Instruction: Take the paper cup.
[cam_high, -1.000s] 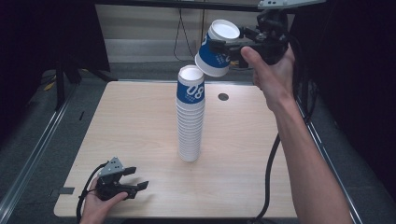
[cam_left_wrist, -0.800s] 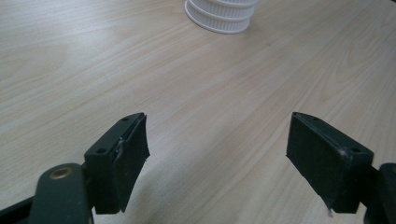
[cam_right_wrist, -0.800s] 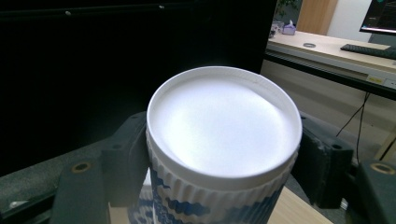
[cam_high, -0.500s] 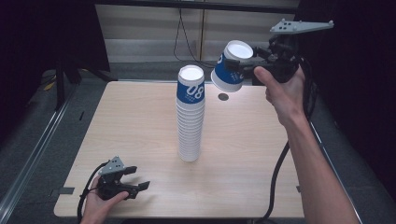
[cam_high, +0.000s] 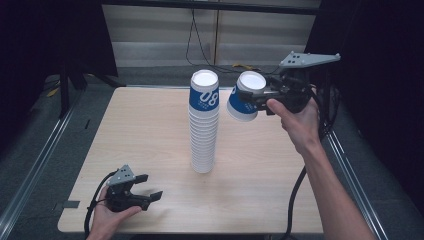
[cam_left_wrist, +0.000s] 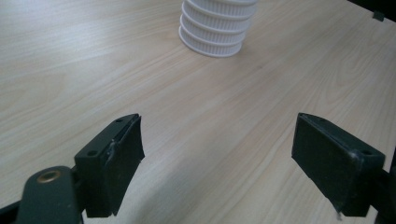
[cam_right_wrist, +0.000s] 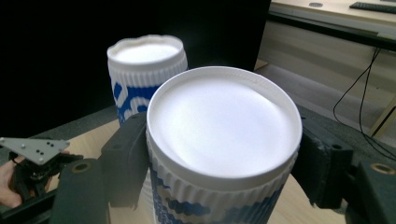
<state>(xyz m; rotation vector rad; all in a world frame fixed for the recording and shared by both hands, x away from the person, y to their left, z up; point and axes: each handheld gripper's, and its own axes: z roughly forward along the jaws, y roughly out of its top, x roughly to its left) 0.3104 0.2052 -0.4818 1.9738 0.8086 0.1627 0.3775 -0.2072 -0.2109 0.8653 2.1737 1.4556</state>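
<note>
A tall stack of paper cups (cam_high: 204, 125), white with a blue band on the top one, stands mid-table; its ribbed lowest rims (cam_left_wrist: 217, 28) lie ahead of my left gripper. My right gripper (cam_high: 251, 96) is shut on a single blue-and-white cup (cam_high: 243, 100), held tilted just right of the stack's top, apart from it. In the right gripper view this cup (cam_right_wrist: 224, 126) sits between the jaws of the right gripper (cam_right_wrist: 223, 179), its white flat end towards the camera, the stack (cam_right_wrist: 144, 65) behind. My left gripper (cam_high: 149, 187) rests open near the table's front left; nothing lies between the jaws of the left gripper (cam_left_wrist: 217, 163).
The light wooden table (cam_high: 140, 130) ends close behind the left hand. A black cable (cam_high: 295, 195) hangs from the right gripper over the front right edge. Cables (cam_high: 200, 45) trail on the floor behind. A metal rail (cam_high: 35, 165) runs along the left.
The right gripper has come down with its cup, from high above the stack to level with its top, and drifted a little right. The left gripper has kept still.
</note>
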